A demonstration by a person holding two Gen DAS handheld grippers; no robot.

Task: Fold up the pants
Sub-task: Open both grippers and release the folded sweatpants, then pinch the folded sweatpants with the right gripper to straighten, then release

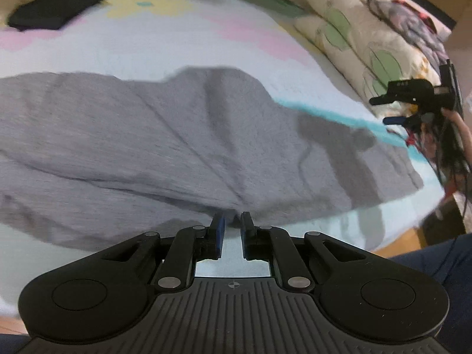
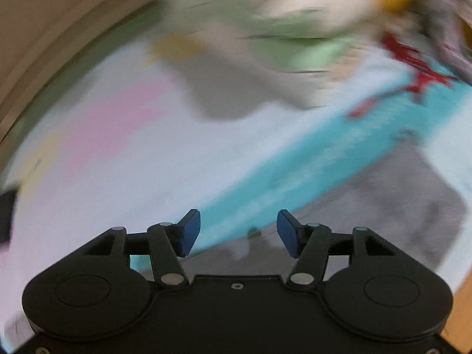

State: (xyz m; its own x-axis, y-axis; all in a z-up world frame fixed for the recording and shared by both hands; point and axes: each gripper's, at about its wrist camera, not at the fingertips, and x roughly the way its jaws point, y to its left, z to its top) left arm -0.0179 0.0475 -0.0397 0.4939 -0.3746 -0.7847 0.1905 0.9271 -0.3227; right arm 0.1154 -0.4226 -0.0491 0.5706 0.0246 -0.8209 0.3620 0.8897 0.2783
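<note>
Both tools differ: left tool [image 1: 233, 221] pinches the sideways-lying gray pants [image 1: 165, 147]; right tool [image 2: 239, 233] gapes.

Grey pants [image 1: 165, 147] lie rumpled across the bed, near edge pinched upward.

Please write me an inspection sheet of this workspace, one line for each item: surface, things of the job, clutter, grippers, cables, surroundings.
Surface: bed sheet, pale with pink, yellow and turquoise patches.
Job's things: grey pants spread out and creased.
Clutter: black cloth at the far left; flowered quilt at the far right.
Grippers: left gripper nearly shut on the pants' near edge; right gripper open, holding nothing.
Cables: dark and red cables hang below the right gripper.
Surroundings: wooden floor; right wrist view blurred.
</note>
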